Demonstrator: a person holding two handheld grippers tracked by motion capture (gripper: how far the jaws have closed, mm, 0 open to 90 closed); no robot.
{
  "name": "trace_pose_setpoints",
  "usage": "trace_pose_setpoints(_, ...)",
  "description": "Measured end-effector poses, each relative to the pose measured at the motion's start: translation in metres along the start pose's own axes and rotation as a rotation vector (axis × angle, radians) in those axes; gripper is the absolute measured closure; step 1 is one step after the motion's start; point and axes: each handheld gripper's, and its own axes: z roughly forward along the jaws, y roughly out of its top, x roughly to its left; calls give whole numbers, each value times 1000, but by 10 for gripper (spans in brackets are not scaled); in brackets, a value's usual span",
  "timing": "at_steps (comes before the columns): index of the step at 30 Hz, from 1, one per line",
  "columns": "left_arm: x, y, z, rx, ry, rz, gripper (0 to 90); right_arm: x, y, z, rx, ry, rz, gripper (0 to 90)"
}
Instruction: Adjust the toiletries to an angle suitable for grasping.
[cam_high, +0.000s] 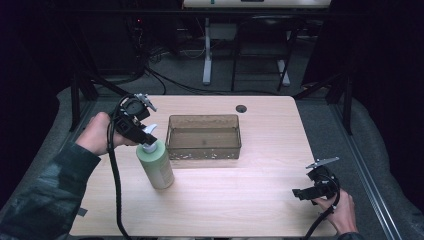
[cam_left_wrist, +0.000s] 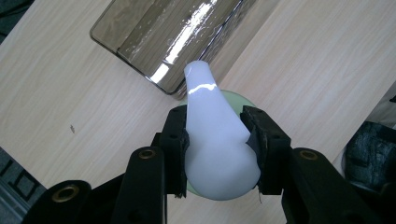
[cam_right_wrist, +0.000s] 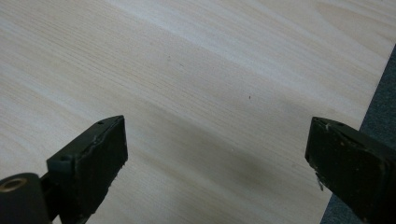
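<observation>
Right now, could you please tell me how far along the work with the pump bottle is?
Done: the left gripper has its fingers clamped on the white pump head of the green bottle. In hand: the bottle stands upright on the table beside the clear bin. Left: probably moving it into the bin. The right gripper waits open.

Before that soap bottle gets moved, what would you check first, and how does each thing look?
1. Left gripper shut on the bottle's white pump head: ok.
2. Green bottle tilted, its base on or just above the table: cannot tell.
3. Brown see-through bin beside the bottle, nothing large inside: ok.
4. Right gripper open and far from the bottle, near the table's right edge: ok.
5. Pump head fixed firmly to the bottle: cannot tell.
</observation>
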Motion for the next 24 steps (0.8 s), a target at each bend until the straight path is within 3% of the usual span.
trace_pose_setpoints(24,-1,21,-15,28,6,43,626,-1,-1,0,2,2,4,54)
